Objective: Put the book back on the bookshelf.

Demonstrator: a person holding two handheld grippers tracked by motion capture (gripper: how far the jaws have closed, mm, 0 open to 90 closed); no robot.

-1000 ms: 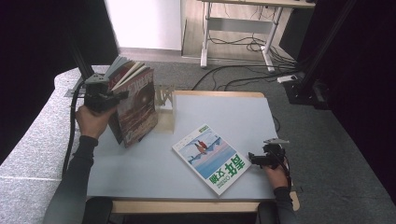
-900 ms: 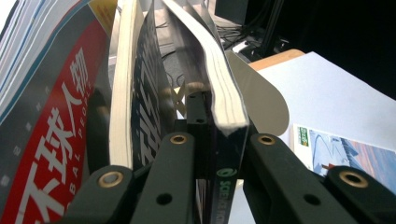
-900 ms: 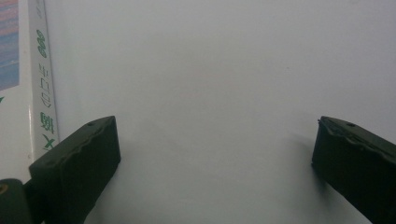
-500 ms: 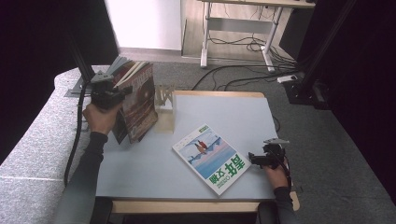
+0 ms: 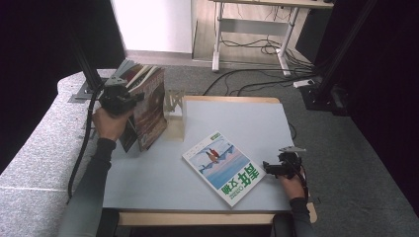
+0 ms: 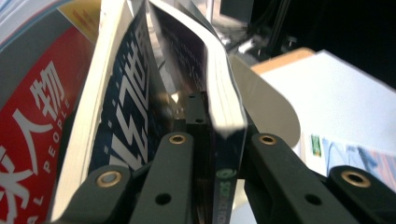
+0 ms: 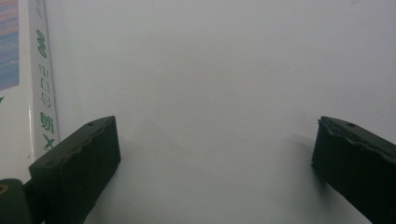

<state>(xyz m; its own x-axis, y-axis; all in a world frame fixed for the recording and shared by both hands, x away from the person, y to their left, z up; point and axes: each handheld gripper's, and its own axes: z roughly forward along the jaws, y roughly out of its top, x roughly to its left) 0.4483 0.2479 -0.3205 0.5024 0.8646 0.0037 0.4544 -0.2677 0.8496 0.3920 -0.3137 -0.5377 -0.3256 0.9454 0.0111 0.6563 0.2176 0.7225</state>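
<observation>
— Two magazines are in play: which one is being worked on?

— The thick glossy magazine with the dark reddish-brown cover is being stood upright at the table's far left, just beside the small pale wooden rack. It is pinched along its near edge by the left gripper, whose jaws are pressed tight on the dark cover and pages, as is seen in the left gripper view.

— And the other tool?

— The right gripper is held low over the pale grey tabletop, jaws spread wide with nothing between them, just right of the flat white-and-blue magazine with green lettering.

— Which step is judged to be in hand?

— Shelving, most likely: the held magazine is being brought toward the rack, among other upright magazines.

— What is called for next?

— The spine probably needs to be guided into a slot and kept vertical before the grip is released; afterwards the flat magazine would be picked up at its edge.
</observation>
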